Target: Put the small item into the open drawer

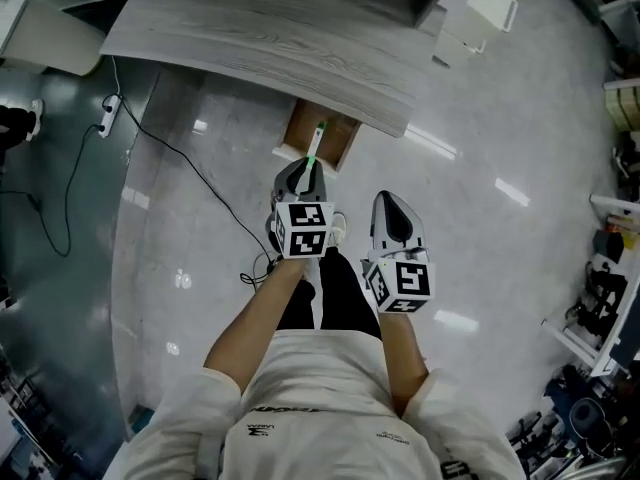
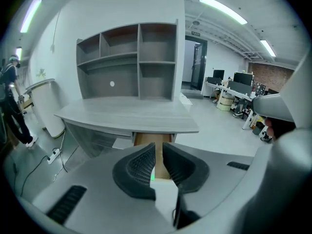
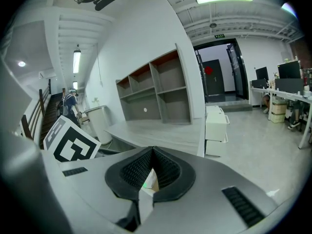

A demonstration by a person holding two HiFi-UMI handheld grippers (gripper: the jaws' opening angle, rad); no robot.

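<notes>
An open wooden drawer [image 1: 322, 136] juts from under the grey desk [image 1: 250, 28]. A thin green and white item [image 1: 316, 144] shows over the drawer, just past the tips of my left gripper [image 1: 307, 171]. Whether it touches those tips I cannot tell. In the left gripper view the left gripper [image 2: 159, 149] points at the drawer [image 2: 152, 139], and its jaws stand a narrow gap apart with only the brown drawer showing through. My right gripper [image 1: 392, 206] hangs lower right, off the drawer. The right gripper [image 3: 152, 150] has its tips meeting and holds nothing I can make out.
A shelf unit [image 2: 127, 57] stands on the desk [image 2: 126, 113]. A black cable and power strip [image 1: 108, 115] lie on the floor at left. A white cabinet [image 3: 216, 125] stands beside the desk. A person [image 2: 10, 99] stands far left. Cluttered racks [image 1: 608, 278] line the right.
</notes>
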